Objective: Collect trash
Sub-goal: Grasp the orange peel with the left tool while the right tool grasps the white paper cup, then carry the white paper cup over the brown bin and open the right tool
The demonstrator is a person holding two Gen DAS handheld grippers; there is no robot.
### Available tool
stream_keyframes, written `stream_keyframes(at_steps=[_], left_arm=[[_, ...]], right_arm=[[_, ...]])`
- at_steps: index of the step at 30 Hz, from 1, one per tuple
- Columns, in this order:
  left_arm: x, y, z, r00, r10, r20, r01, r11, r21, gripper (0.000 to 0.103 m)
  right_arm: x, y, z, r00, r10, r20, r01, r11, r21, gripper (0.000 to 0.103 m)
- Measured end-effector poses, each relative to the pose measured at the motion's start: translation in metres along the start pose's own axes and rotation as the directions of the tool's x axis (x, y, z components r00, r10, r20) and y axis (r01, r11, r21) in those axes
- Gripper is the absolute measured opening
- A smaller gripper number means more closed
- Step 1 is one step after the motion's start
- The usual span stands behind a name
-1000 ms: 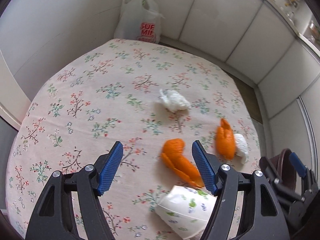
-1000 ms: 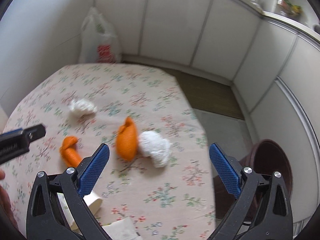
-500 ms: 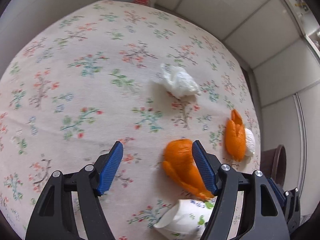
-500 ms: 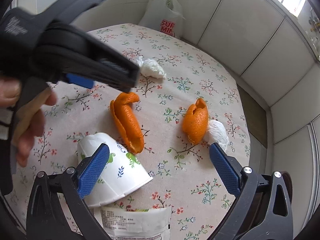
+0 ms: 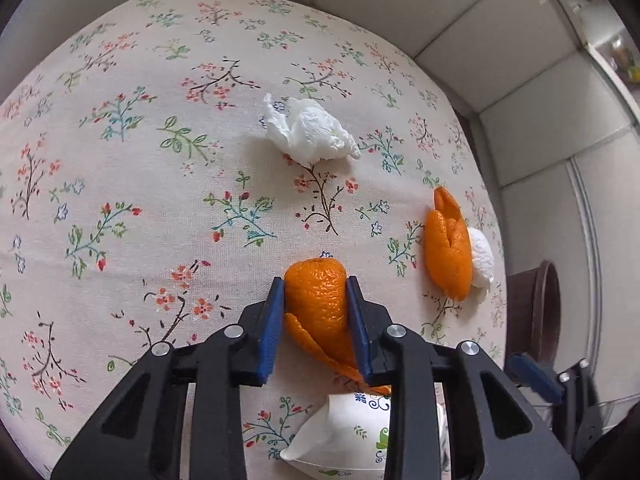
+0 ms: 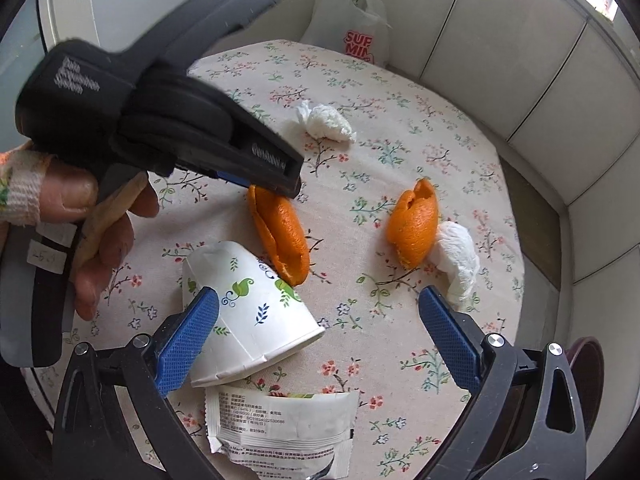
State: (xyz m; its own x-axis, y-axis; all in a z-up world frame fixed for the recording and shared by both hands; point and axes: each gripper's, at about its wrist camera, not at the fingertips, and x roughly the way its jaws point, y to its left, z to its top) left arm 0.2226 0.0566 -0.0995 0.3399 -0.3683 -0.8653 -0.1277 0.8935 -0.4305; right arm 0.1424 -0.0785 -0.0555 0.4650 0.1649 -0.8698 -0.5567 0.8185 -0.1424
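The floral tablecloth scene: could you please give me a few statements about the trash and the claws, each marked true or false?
1. The left claw is closed on the long curled orange peel. True.
2. The right claw grips the white snack wrapper. False: it is open, holding nothing.
3. The floral-printed white paper cup stands upright. False: it lies on its side.
4. The second orange peel touches a crumpled white tissue. True.
5. Another crumpled tissue lies inside the white plastic bag. False: it lies on the tablecloth.
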Motion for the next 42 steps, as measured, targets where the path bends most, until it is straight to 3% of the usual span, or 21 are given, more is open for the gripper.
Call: stream_keyframes(at_steps=[4, 11, 15, 17, 20, 26, 42], left_arm=[[-0.027, 0.009, 0.006, 0.996, -0.02, 0.083, 0.025, 0.998, -0.057, 0.029], [-0.105, 0.011, 0.011, 0.961, 0.017, 0.275, -0.003, 0.999, -0.05, 0.029], [-0.13, 0.02, 0.01, 0.944, 0.039, 0.326, -0.018, 0.998, -0.067, 0.029], [-0.138, 0.026, 0.008, 0.937, 0.049, 0.345, -0.023, 0.996, -0.081, 0.029], [-0.146, 0.038, 0.004, 0.931, 0.063, 0.358, -0.027, 0.994, -0.104, 0.029], [-0.152, 0.048, -0.001, 0.929, 0.079, 0.363, -0.034, 0.991, -0.129, 0.029], [-0.149, 0.036, -0.007, 0.924, 0.101, 0.368, -0.062, 0.991, -0.118, 0.029]], right_arm=[[0.011, 0.007, 0.001, 0.999, 0.03, -0.02, -0.03, 0.999, -0.023, 0.096], [0.025, 0.038, 0.0, 0.996, 0.061, -0.06, -0.07, 0.986, -0.151, 0.096], [0.033, 0.056, -0.002, 0.994, 0.065, -0.084, -0.081, 0.974, -0.21, 0.096], [0.039, 0.064, -0.004, 0.993, 0.062, -0.099, -0.085, 0.966, -0.246, 0.089], [0.039, 0.066, -0.004, 0.989, 0.108, -0.101, -0.13, 0.962, -0.24, 0.077], [0.033, 0.061, -0.002, 0.986, 0.142, -0.088, -0.157, 0.967, -0.202, 0.068], [-0.011, 0.03, 0.015, 0.993, 0.092, 0.074, -0.085, 0.991, -0.102, 0.067]])
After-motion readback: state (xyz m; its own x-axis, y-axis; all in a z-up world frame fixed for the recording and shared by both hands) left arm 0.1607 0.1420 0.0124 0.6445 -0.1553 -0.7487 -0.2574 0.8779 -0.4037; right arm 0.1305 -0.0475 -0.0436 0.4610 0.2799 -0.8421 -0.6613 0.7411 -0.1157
